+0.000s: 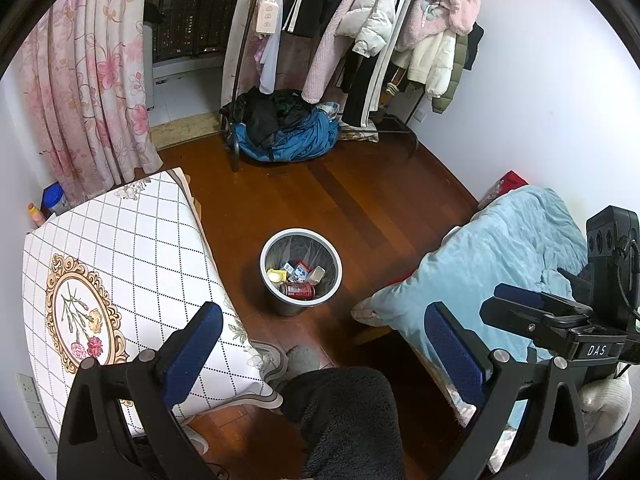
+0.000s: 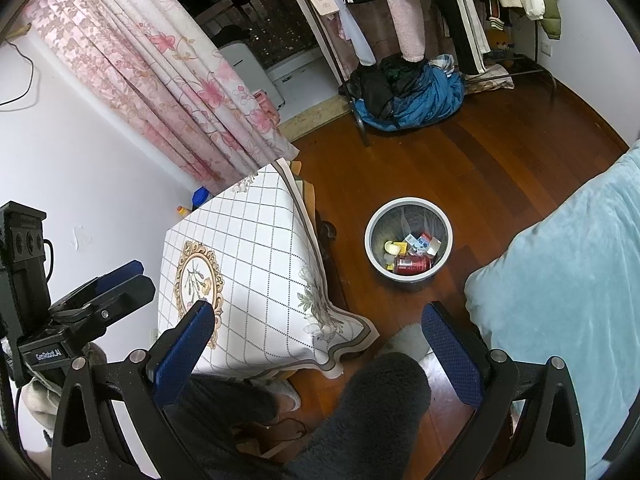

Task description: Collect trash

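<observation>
Left gripper [image 1: 324, 344]: fingers spread wide, holding nothing, raised above the floor.
Right gripper [image 2: 320, 340]: fingers spread wide, likewise empty.
Trash bin [image 1: 301, 240]: on the wooden floor [image 1: 380, 184] between the cloth-covered table [image 1: 132, 248] and the blue bedding [image 1: 500, 264], ahead of and below both grippers, well apart from them.
Trash: a red can [image 1: 298, 290], small cartons and wrappers lie inside the bin.
</observation>
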The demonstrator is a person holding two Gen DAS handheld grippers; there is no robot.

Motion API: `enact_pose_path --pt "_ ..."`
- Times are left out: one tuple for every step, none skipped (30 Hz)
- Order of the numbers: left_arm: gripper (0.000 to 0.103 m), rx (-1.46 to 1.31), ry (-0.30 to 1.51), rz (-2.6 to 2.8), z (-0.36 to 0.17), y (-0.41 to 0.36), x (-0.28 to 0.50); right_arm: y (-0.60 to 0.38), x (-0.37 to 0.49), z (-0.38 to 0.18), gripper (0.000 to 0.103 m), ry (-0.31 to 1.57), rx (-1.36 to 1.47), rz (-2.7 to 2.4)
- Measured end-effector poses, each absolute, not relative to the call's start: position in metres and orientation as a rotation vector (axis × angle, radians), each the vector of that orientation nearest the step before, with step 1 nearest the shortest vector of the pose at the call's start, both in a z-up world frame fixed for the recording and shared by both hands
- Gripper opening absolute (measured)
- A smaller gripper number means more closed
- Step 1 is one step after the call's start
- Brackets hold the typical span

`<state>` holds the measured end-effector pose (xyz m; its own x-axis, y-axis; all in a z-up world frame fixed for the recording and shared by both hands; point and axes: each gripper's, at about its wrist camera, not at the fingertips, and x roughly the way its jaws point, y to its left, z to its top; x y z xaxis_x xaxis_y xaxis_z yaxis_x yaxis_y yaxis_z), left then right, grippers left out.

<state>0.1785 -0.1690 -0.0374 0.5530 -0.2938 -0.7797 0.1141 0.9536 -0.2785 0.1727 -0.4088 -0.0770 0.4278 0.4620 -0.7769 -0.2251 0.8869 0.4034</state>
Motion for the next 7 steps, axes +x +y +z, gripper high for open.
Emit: enact_pose_path --pt "0.103 -0.205 0.957 -0.244 -0.0375 -0.1688 0.1785 -0.4086 0.1725 -0.0769 0.103 1.047 0.254 0.434" --pt "0.103 -0.207 0.957 -0.246 -0.0375 -0.1687 0.1783 -0.4084 0.1724 -0.0769 0.103 1.047 0.255 0.434" --pt "0.103 -0.210 0.958 -0.247 -0.0379 -0.1677 0.1782 -0.4074 0.1713 -0.0778 0.103 1.048 0.255 0.435" --pt "0.103 -0.214 0.956 -0.248 -0.0380 -0.1664 0.1779 -0.4060 0.1694 -0.0794 0.103 1.050 0.253 0.437" --pt "0.103 -0.219 0.951 -0.248 -0.0383 -0.1645 0.1772 -0.4046 0.1680 -0.0801 0.103 1.053 0.253 0.439" --pt "0.103 -0.222 0.951 -0.248 -0.0382 -0.1634 0.1771 -0.4034 0.1669 -0.0822 0.103 1.054 0.252 0.441" --pt "0.103 -0.222 0.952 -0.248 -0.0389 -0.1636 0.1766 -0.4026 0.1659 -0.0834 0.103 1.055 0.251 0.442"
